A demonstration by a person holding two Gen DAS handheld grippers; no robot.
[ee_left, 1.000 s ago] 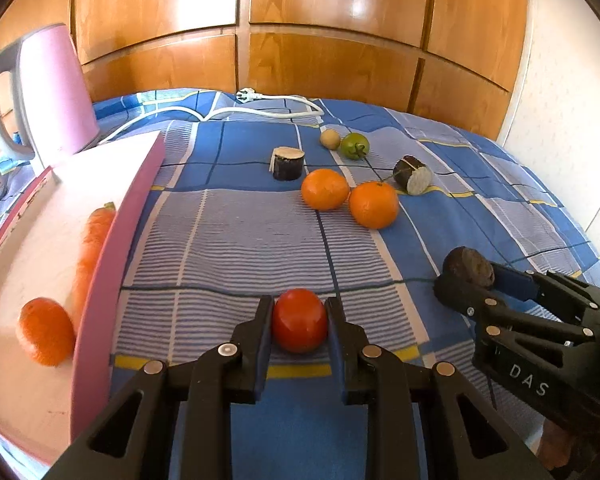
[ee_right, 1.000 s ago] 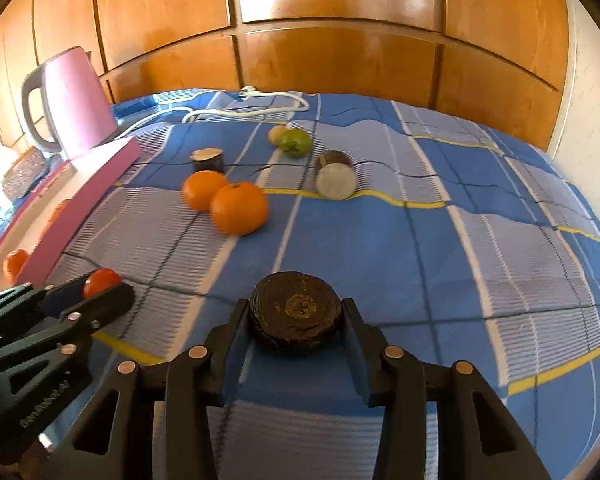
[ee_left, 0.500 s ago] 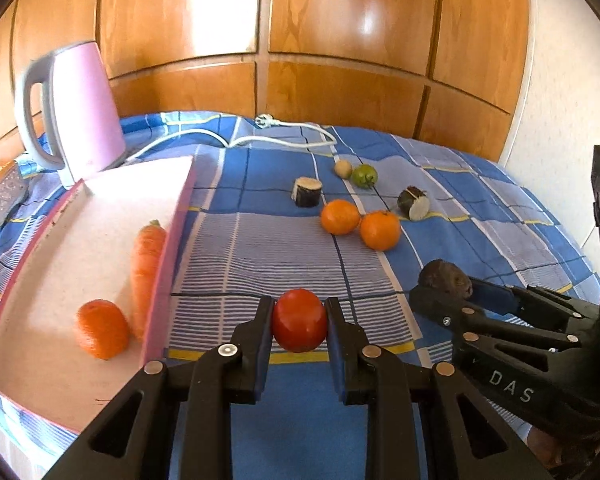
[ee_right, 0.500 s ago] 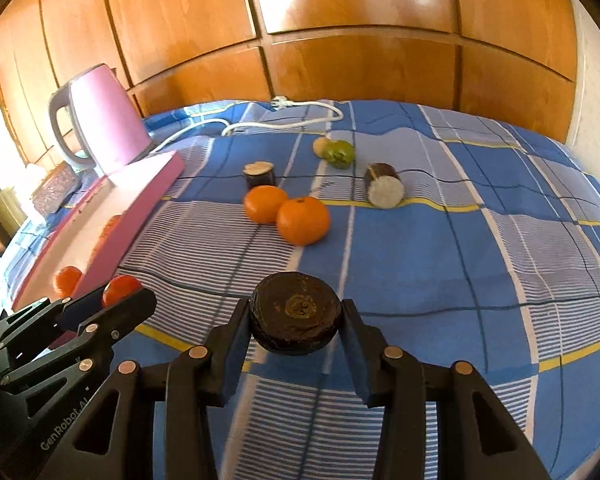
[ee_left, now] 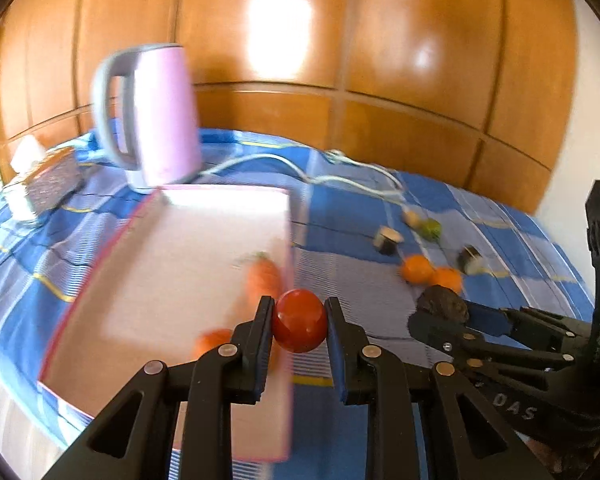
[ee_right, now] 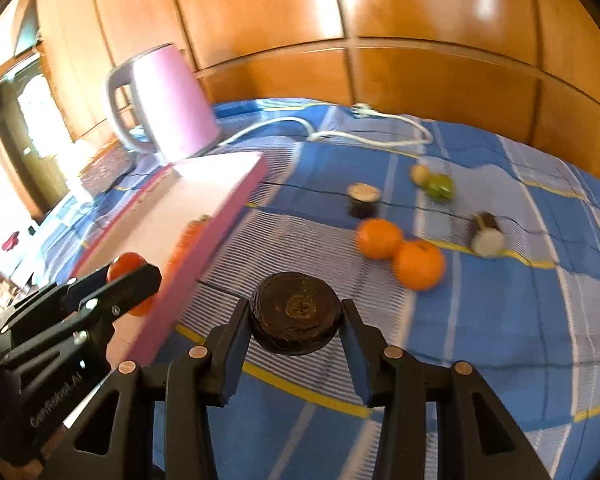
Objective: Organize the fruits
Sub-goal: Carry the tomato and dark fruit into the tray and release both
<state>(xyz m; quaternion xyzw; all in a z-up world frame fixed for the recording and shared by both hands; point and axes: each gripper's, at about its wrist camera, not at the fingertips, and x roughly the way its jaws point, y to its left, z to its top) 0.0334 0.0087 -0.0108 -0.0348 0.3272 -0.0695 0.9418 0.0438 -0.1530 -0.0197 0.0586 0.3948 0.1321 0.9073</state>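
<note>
Holding a red tomato (ee_left: 299, 321) tight between both fingers of the left gripper (ee_left: 299, 334), right at the tips, one finger pad (ee_left: 263, 334) pressed on each side. Hanging in the air over the near right edge of the pink tray (ee_left: 172, 264). Seen from the right wrist too, as a red ball (ee_right: 125, 265) peeking out above the black fingers.

Gripped the same way in the right gripper (ee_right: 296, 320): a dark round fruit (ee_right: 296, 312), flat and wrinkled, squeezed between the two blue pads at the tips. Up off the blue checked bedspread (ee_right: 500, 320), to the right of the tray.

Lying inside the tray: a carrot (ee_left: 263, 280) next to the right wall and a small orange fruit (ee_left: 212, 340) near the front, partly hidden by the left finger.

Still out on the bedspread, well apart from both grippers: two oranges (ee_right: 400, 250) touching each other, two dark cut pieces (ee_right: 363, 199) with pale ends, a green fruit (ee_right: 439, 187) and a small tan one just beside it.

Standing behind the tray: a pink kettle (ee_left: 152, 114), with a white cord (ee_left: 340, 178) trailing across the cloth. Blurry all over, so small details hard to tell.
</note>
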